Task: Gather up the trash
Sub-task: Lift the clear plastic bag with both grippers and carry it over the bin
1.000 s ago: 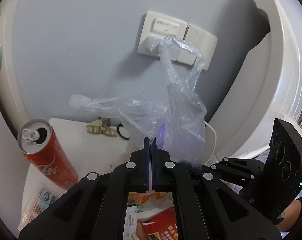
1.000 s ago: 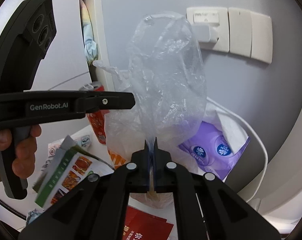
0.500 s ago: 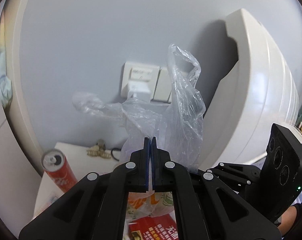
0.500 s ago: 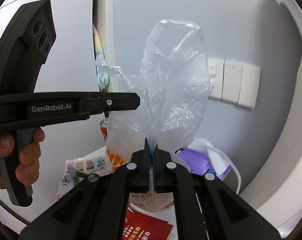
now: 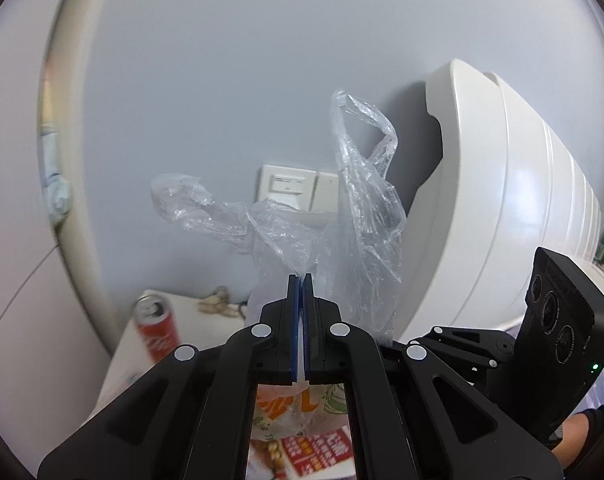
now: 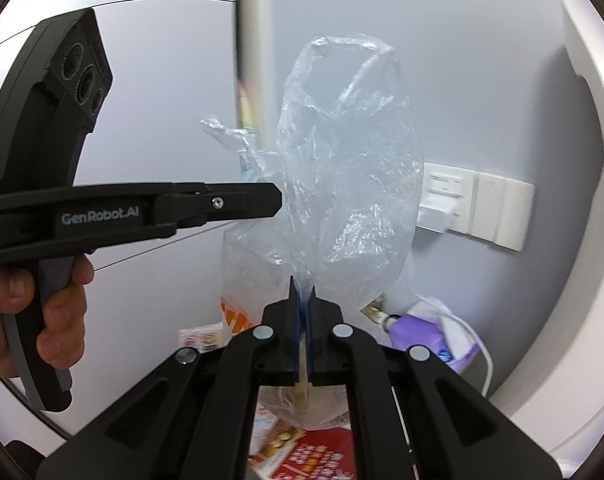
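A clear plastic bag (image 5: 353, 240) (image 6: 341, 208) hangs in the air above a white bedside table, with orange-printed trash showing in its bottom. My left gripper (image 5: 300, 280) is shut on the bag's film near one handle. My right gripper (image 6: 302, 284) is shut on the film at the other side, and the bag's handle loop stands above it. In the right wrist view the left gripper (image 6: 278, 200) comes in from the left, held by a hand (image 6: 30, 308). A red soda can (image 5: 158, 328) stands upright on the table at the lower left.
Red printed leaflets (image 6: 317, 452) lie on the table under the bag. A purple wipes pack (image 6: 425, 332) and a white cable lie at the right. A wall socket plate (image 6: 473, 208) is behind the bag. A white curved headboard (image 5: 513, 216) rises on the right.
Both grippers have risen with the bag between them; the table, can and socket plate have sunk lower in both views. Both grips stayed shut on the film.
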The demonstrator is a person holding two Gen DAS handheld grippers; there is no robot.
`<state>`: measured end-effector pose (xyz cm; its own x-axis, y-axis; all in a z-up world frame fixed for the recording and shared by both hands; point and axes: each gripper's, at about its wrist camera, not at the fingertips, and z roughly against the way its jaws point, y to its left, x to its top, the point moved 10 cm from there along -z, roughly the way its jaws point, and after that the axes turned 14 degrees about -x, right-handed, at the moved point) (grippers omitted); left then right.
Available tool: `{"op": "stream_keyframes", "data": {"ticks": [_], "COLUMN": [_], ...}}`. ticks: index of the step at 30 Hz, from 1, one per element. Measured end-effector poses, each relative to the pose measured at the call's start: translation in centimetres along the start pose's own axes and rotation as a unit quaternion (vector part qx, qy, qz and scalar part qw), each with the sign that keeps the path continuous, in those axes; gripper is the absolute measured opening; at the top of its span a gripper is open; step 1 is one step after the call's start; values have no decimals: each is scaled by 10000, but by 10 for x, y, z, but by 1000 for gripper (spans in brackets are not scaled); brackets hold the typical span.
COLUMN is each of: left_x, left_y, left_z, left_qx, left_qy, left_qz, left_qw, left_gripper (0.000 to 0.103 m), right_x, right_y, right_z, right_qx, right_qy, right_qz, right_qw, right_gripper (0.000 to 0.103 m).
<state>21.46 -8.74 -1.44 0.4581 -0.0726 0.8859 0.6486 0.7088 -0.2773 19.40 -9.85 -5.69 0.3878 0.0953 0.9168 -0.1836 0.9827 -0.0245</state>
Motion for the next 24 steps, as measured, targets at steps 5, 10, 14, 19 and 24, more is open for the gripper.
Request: {"op": "stream_keyframes", "data": {"ticks": [5,10,14,19,24], "left_x": [-17,-40,-62,-98,-150], "left_y": [6,17,28,40,52], "left_z": [56,125,179,237,282], "left_qx": [359,782,1104,1514,1881], "left_qy": [-147,-309,-394,-442,-440], "left_qz": [104,284,432,673,997], "left_qw": [9992,9961,9922,9852,9761], "left_gripper": [0,0,0,0,0], "right_x": [1,-6,-14,-40,-77], "right_y": [49,109,157,214,268], "right_z": [14,32,47,62,71], "right_qx": [415,849,1225,1651,2026], "right_qy": [-61,-63,8,194,492], "right_qz": [94,295,440,654,860], "right_qw": [9991,9959,9915,9839,9742], "right_gripper": [4,4,4,4,4]}}
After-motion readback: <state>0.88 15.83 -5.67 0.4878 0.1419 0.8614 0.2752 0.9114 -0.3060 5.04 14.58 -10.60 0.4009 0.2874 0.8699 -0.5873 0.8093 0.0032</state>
